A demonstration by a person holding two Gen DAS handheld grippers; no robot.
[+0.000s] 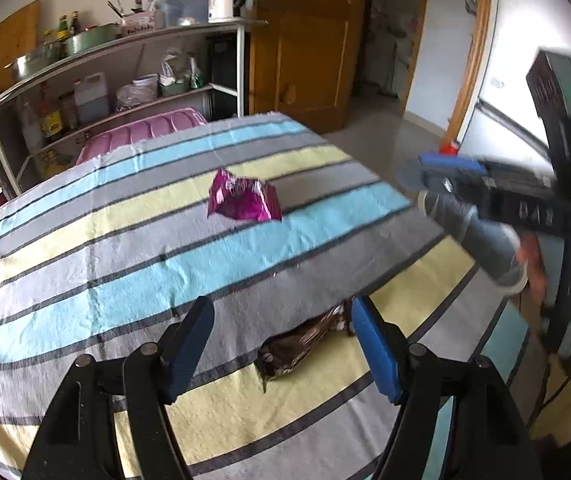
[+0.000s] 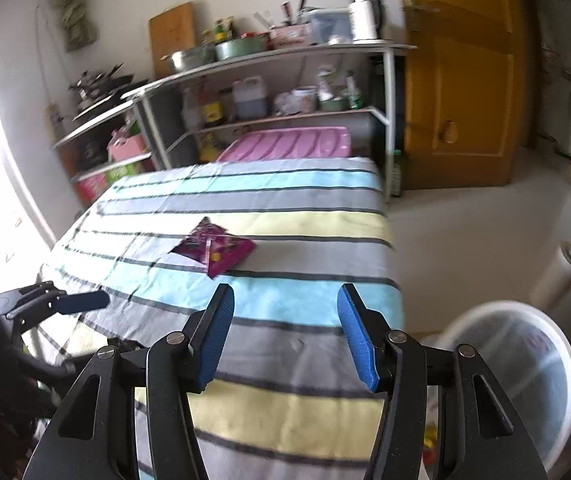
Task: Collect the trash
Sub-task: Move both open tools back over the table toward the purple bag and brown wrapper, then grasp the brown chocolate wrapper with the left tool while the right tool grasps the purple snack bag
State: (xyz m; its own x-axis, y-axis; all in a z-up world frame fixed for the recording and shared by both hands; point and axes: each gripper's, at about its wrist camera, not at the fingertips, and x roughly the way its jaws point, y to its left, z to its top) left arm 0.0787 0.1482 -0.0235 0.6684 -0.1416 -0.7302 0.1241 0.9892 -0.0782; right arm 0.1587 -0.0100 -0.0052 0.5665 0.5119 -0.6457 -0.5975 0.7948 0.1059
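Observation:
A crumpled magenta wrapper (image 1: 245,200) (image 2: 215,250) lies near the middle of the striped tablecloth (image 1: 105,264) (image 2: 285,200). A brown wrapper (image 1: 301,344) lies on the cloth between the fingers of my left gripper (image 1: 281,344), close to its right pad. The pads stand apart from it, so the gripper is open. My right gripper (image 2: 287,336) is open and empty over the table's near edge, short of the magenta wrapper. In the left wrist view it (image 1: 413,168) comes in from the right in a hand. One left finger (image 2: 85,302) shows at the left.
A white bin (image 2: 525,360) with a clear liner stands on the floor at the table's right corner. Behind the table are a pink plastic box (image 2: 297,144), a metal shelf (image 2: 269,56) with pots and bottles, and a wooden door (image 2: 461,80).

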